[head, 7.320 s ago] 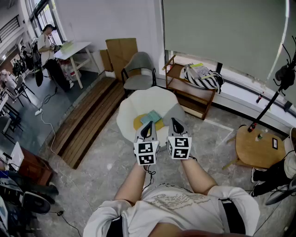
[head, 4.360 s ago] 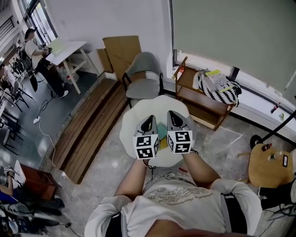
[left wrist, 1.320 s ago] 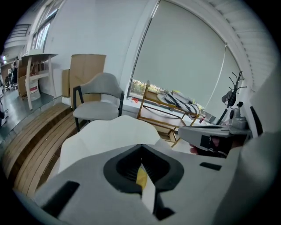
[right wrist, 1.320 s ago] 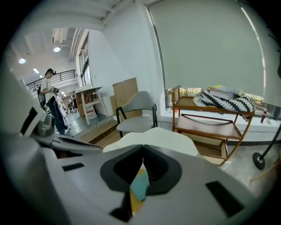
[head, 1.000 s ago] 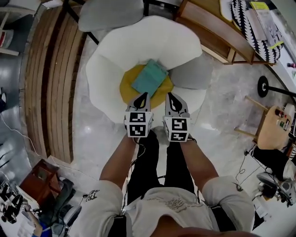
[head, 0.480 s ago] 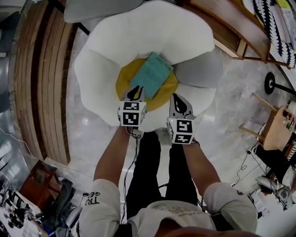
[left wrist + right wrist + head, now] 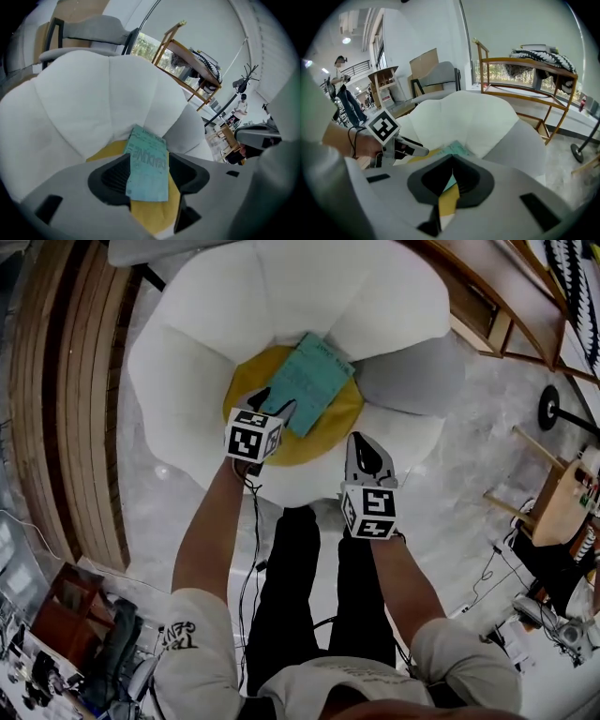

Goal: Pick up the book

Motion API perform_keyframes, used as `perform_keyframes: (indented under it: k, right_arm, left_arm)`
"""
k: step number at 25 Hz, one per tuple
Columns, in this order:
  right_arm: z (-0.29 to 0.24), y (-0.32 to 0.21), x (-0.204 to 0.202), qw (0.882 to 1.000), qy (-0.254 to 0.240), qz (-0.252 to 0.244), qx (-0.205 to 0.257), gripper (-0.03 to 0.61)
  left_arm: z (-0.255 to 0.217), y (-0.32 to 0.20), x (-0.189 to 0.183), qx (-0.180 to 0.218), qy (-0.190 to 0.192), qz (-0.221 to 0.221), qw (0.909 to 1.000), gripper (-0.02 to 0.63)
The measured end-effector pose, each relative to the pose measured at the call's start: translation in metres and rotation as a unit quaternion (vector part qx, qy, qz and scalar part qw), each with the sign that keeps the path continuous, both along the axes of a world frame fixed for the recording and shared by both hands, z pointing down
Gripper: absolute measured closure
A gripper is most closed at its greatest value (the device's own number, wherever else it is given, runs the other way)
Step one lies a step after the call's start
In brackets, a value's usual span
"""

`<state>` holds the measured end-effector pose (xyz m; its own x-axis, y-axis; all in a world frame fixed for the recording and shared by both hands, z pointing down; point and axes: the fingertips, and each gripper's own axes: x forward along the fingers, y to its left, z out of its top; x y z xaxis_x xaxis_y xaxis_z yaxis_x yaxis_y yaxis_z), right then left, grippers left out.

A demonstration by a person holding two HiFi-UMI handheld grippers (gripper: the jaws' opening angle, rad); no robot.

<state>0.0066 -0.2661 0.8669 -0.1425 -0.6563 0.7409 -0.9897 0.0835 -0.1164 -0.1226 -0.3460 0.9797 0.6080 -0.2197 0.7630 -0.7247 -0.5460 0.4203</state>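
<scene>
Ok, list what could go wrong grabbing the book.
The book lies flat on a soft yellow cushion; the left gripper, jaws opening at its near end, may push it down instead of catching the edge. Held at one end, it could droop or slip. The right gripper, jaws together, gives no support.

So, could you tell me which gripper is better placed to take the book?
Left. The left gripper is at the book, jaws opening either side of its edge; the right gripper hangs back, shut, above the chair.
</scene>
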Motion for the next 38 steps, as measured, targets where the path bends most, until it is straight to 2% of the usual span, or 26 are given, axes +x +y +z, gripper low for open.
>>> perform_keyframes:
  k: [4, 11, 14, 17, 20, 32, 36, 38]
  right_arm:
    - [0.008, 0.003, 0.009, 1.0, 0.0, 0.0, -0.001, 0.551]
    - [0.028, 0.008, 0.006, 1.0, -0.005, -0.005, -0.007, 0.551]
    - [0.038, 0.011, 0.007, 1.0, -0.006, -0.004, -0.011, 0.551]
    - [0.049, 0.013, 0.011, 1.0, -0.004, -0.004, -0.01, 0.551]
    - [0.06, 0.014, 0.014, 1.0, -0.003, 0.0, -0.01, 0.551]
    - [0.085, 0.011, 0.021, 1.0, -0.009, 0.013, -0.01, 0.551]
    - [0.084, 0.011, 0.024, 1.0, -0.009, 0.012, -0.011, 0.551]
    - [0.084, 0.013, 0.028, 1.0, -0.008, 0.011, -0.012, 0.551]
  left_arm:
    - [0.024, -0.006, 0.001, -0.011, -0.001, 0.016, 0.9998, 0.341]
    - [0.067, -0.018, -0.016, -0.036, 0.002, 0.003, 0.9993, 0.302]
    - [0.086, -0.012, -0.022, -0.057, 0.001, 0.023, 0.9981, 0.301]
    - [0.098, -0.005, -0.018, -0.079, 0.018, 0.055, 0.9953, 0.301]
    - [0.109, 0.0, -0.013, -0.103, 0.04, 0.068, 0.9916, 0.301]
    - [0.132, 0.0, -0.018, -0.153, 0.085, 0.042, 0.9837, 0.29]
    - [0.135, 0.008, -0.011, -0.173, 0.071, 0.051, 0.9809, 0.23]
    - [0.139, 0.011, -0.007, -0.179, 0.058, 0.057, 0.9804, 0.224]
